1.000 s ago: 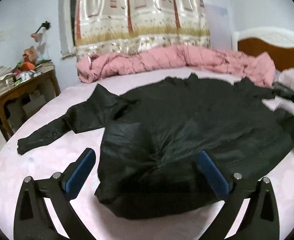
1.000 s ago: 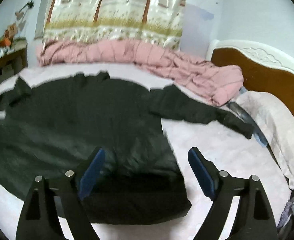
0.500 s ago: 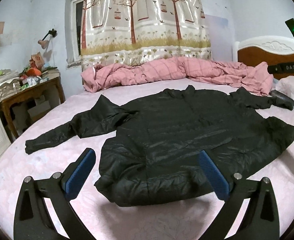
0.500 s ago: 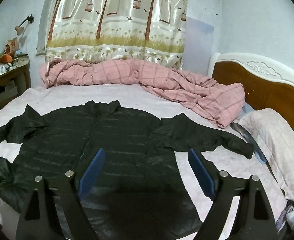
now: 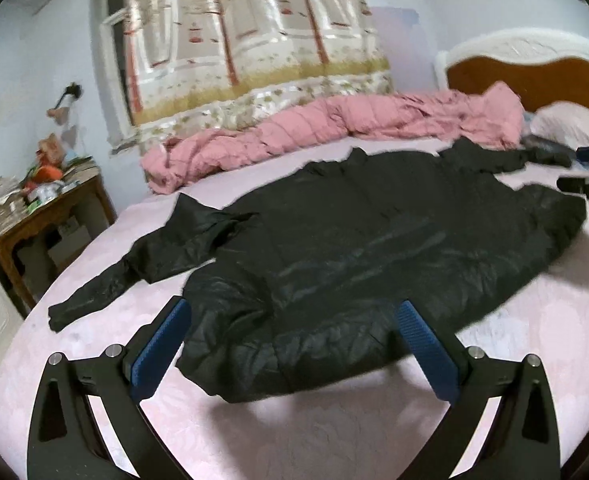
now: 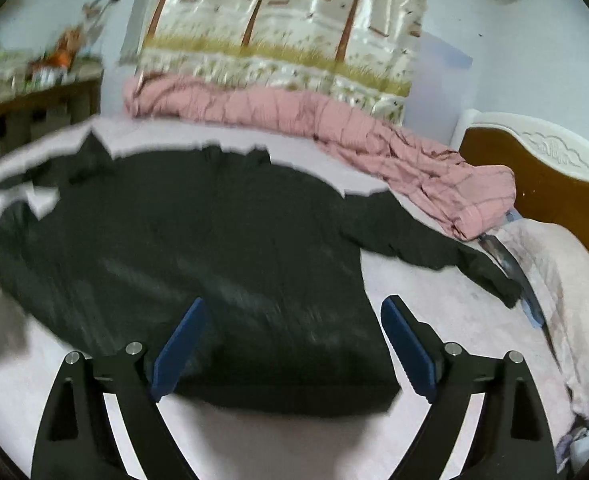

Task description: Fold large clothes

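Across the pink bed sheet [image 5: 334, 432] a black jacket [image 5: 374, 248] is lying spread flat, both sleeves stretched out to the sides, its hem nearest you. Your left gripper [image 5: 294, 344] is hovering over the hem's left corner with its blue pads [image 5: 160, 354] spread wide, gripping nothing. Your right gripper [image 6: 294, 344] is hanging over the hem's right corner, jaws likewise released and just widened a little more, the fabric lying below them and not pinched. Beyond the jacket a pink quilt [image 6: 334, 128] is lying bunched along the far edge, beneath a tree-patterned curtain [image 5: 246, 40].
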Motion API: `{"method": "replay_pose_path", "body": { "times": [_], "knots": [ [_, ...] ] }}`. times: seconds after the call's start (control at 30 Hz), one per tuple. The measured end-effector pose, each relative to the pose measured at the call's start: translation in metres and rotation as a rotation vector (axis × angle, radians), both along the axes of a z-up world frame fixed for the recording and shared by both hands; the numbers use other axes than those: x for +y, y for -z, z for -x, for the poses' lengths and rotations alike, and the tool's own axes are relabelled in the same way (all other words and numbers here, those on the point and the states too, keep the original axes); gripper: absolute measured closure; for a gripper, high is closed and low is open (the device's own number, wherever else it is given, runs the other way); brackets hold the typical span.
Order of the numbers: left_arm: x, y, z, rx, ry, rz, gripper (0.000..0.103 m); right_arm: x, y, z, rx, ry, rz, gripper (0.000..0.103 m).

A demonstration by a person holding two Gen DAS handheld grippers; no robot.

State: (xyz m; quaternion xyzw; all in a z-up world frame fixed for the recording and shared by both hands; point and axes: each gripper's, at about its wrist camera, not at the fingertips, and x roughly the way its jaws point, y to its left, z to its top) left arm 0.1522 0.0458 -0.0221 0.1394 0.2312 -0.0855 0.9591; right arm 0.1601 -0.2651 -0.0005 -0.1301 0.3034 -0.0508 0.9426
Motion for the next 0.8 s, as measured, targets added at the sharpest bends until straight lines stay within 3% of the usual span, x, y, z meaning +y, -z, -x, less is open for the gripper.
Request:
{"method": "replay_pose_path", "body": {
  "times": [0.13, 0.2, 0.37, 0.47, 0.57, 0.63, 0.67, 0.7, 0.73, 0.8],
  "knots": [
    [-0.010, 0.013, -0.013, 0.119, 0.060, -0.040, 0.000, -0.011, 0.041, 0.001, 0.137, -0.078, -0.015, 0.012],
    [-0.015, 0.024, -0.013, 0.147, 0.106, -0.104, 0.000, -0.005, 0.056, 0.003, 0.174, -0.126, 0.018, 0.012],
    [-0.015, 0.049, -0.024, 0.186, 0.061, -0.258, 0.000, 0.016, 0.075, 0.009, 0.168, -0.163, 0.175, 0.012],
    [-0.012, 0.064, -0.039, 0.200, -0.011, -0.323, 0.000, 0.004, 0.075, 0.002, 0.146, -0.094, 0.171, 0.012],
    [0.005, 0.066, -0.047, 0.225, -0.036, -0.242, 0.000, -0.010, 0.077, -0.011, 0.135, -0.030, 0.200, 0.012],
    [0.017, 0.065, -0.049, 0.233, -0.057, -0.190, 0.005, -0.016, 0.076, -0.018, 0.153, -0.047, 0.162, 0.016],
    [0.022, 0.064, -0.049, 0.238, -0.053, -0.170, 0.033, -0.022, 0.075, -0.020, 0.166, -0.057, 0.125, 0.026],
    [0.026, 0.064, -0.048, 0.256, -0.037, -0.145, 0.087, -0.024, 0.075, -0.021, 0.170, -0.055, 0.106, 0.063],
    [0.029, 0.065, -0.048, 0.268, -0.049, -0.137, 0.097, -0.029, 0.074, -0.020, 0.168, -0.045, 0.082, 0.087],
    [0.037, 0.063, -0.043, 0.296, -0.035, -0.081, 0.098, -0.037, 0.070, -0.015, 0.160, -0.052, 0.023, 0.093]
  ]
}}
